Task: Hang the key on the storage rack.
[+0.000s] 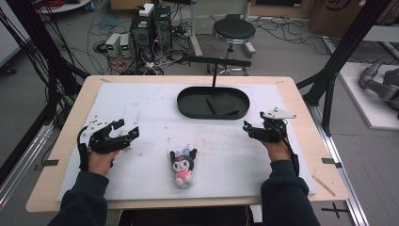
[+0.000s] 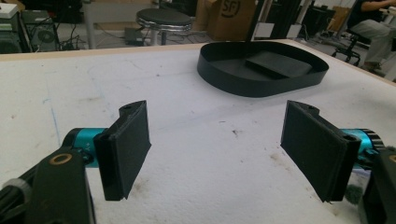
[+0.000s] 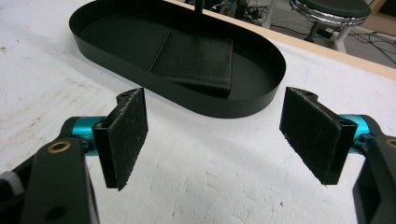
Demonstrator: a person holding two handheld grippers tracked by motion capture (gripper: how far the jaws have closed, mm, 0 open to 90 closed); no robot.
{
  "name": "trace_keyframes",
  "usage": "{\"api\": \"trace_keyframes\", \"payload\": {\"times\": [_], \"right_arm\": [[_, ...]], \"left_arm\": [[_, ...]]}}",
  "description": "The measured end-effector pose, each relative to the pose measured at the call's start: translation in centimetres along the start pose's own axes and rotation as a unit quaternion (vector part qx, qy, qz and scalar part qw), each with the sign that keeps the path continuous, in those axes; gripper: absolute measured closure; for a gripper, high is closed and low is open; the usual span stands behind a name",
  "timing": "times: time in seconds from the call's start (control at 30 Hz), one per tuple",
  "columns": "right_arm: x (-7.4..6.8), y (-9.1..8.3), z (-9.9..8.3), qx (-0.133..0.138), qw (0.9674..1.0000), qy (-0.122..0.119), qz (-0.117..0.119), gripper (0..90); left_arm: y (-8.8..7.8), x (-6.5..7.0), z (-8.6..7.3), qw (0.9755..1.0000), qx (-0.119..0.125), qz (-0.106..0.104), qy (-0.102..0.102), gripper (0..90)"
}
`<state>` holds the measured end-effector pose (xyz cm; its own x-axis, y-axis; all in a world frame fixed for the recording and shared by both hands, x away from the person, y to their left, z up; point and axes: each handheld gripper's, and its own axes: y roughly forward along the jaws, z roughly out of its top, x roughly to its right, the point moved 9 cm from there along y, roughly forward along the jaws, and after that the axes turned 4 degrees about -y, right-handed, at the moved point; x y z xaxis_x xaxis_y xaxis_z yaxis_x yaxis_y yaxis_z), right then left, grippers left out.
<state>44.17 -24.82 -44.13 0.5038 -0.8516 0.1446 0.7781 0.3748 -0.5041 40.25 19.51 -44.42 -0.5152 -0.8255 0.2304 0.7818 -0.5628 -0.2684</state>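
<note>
A light wooden table (image 1: 66,141) carries a white, scuffed foam mat (image 1: 141,108) that covers most of its top. At the far middle of the mat sits a black oval plastic tray (image 1: 188,101) with a low wall. The high view shows a dark flat square inside it, right of centre; the right gripper view brings it close enough to read as a black textured pad (image 3: 198,58) with stitched edges, lying flat on the tray floor.

At the near middle of the mat, between the two hands and apart from both, lies a small plush doll with black ears, a pale face and a pink body (image 1: 182,165). In the left gripper view a bit of dark fuzz at the lower right edge may be it, though that cannot be told for sure.

The left gripper (image 1: 129,132) is held at the left of the mat and the right gripper (image 1: 248,126) at the right, each in a hand with a dark sleeve. Both gripper views show the jaws spread wide with bare mat between them, holding nothing. Beyond the table stands a round black stool (image 1: 234,30) among cables on the floor.
</note>
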Motion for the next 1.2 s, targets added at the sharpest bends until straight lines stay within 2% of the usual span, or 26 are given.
{"api": "trace_keyframes", "payload": {"times": [0.13,0.27,0.37,0.47,0.57,0.67,0.73,0.83,0.9,0.97,1.07,1.13,1.2], "right_arm": [[-0.1,-0.1,-0.3,-0.001,1.0000,-0.001,0.004,23.9],[-0.3,-0.2,-0.2,-0.001,1.0000,-0.007,0.006,23.9],[-0.3,-0.5,-0.3,0.003,1.0000,-0.005,0.005,23.9],[-0.3,-0.9,-0.4,0.007,1.0000,-0.004,0.005,23.9],[-0.2,-1.1,-0.5,0.007,1.0000,0.002,0.007,23.9],[-0.1,-1.1,-0.5,0.010,0.9999,0.012,0.008,23.9],[-0.2,-1.0,-0.5,0.010,0.9999,0.010,0.009,23.9],[-0.3,-1.0,-0.5,0.009,0.9998,0.013,0.009,23.9],[-0.3,-1.0,-0.5,0.009,0.9999,0.011,0.008,23.9],[-0.3,-1.0,-0.5,0.008,0.9999,0.012,0.009,23.9],[-0.3,-1.0,-0.5,0.008,0.9998,0.013,0.009,23.9],[-0.3,-1.0,-0.5,0.008,0.9998,0.014,0.009,23.9],[-0.3,-1.1,-0.5,0.010,0.9998,0.014,0.010,24.0]], "left_arm": [[0.2,0.6,-0.1,1.0000,-0.005,-0.008,0.002,23.9],[0.7,1.7,-0.4,0.9994,-0.022,-0.024,0.011,23.9],[1.0,3.0,-0.5,0.9986,-0.029,-0.043,0.014,24.5],[1.5,4.9,-0.9,0.9962,-0.044,-0.069,0.031,28.6],[1.9,6.8,-1.0,0.9928,-0.051,-0.098,0.046,33.3],[2.5,8.1,-1.7,0.9893,-0.068,-0.121,0.045,36.3],[3.1,8.8,-2.5,0.9868,-0.086,-0.130,0.045,36.2],[3.9,9.5,-3.8,0.9820,-0.121,-0.134,0.056,35.1],[4.5,9.6,-4.7,0.9792,-0.148,-0.121,0.069,33.2],[5.2,9.7,-5.6,0.9747,-0.172,-0.118,0.080,33.1],[6.1,10.2,-6.6,0.9693,-0.202,-0.118,0.076,33.7],[6.3,10.5,-6.6,0.9692,-0.202,-0.122,0.068,38.1],[6.3,10.6,-6.7,0.9668,-0.206,-0.133,0.071,45.7]]}}
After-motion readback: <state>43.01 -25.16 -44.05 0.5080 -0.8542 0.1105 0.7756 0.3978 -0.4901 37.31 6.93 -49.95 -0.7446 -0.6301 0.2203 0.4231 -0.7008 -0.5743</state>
